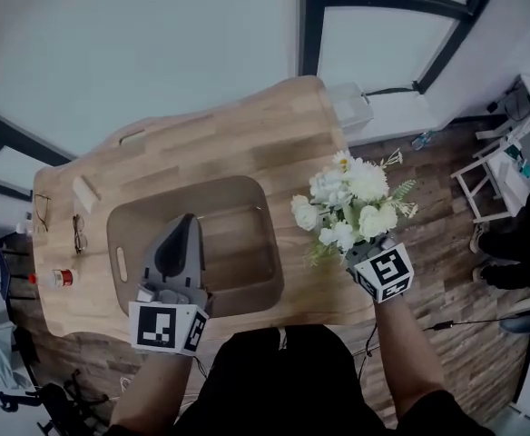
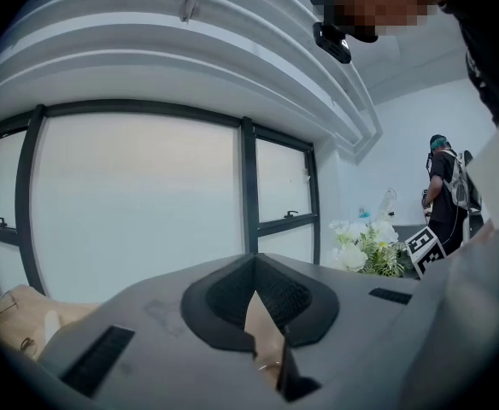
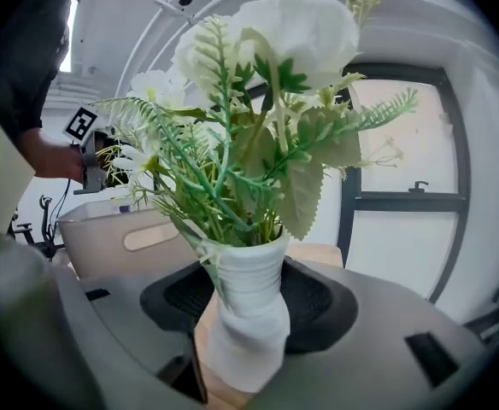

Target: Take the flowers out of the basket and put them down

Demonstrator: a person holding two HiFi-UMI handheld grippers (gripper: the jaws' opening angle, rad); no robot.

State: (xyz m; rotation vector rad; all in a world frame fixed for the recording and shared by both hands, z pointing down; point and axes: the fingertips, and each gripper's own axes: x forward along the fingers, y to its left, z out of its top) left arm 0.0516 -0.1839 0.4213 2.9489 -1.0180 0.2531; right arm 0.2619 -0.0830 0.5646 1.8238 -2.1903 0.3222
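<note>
A bouquet of white flowers (image 1: 351,198) with green leaves stands upright over the wooden table's right edge, outside and to the right of the brown basket (image 1: 120,243). My right gripper (image 1: 363,251) is shut on its white wrapped stem (image 3: 245,314), which fills the space between the jaws; the blooms (image 3: 258,101) rise above, with the basket (image 3: 121,237) behind to the left. My left gripper (image 1: 181,230) hovers over the basket's front part, its fingers meeting at a point with nothing held. From the left gripper view (image 2: 267,348) the bouquet (image 2: 365,246) shows at the right.
On the table's left side lie two pairs of glasses (image 1: 79,232), a small red-capped bottle (image 1: 56,280) and a pale block (image 1: 85,192). A white box (image 1: 351,107) sits at the far corner. A white rack (image 1: 496,171) stands on the floor at right; a person (image 2: 444,195) stands beyond.
</note>
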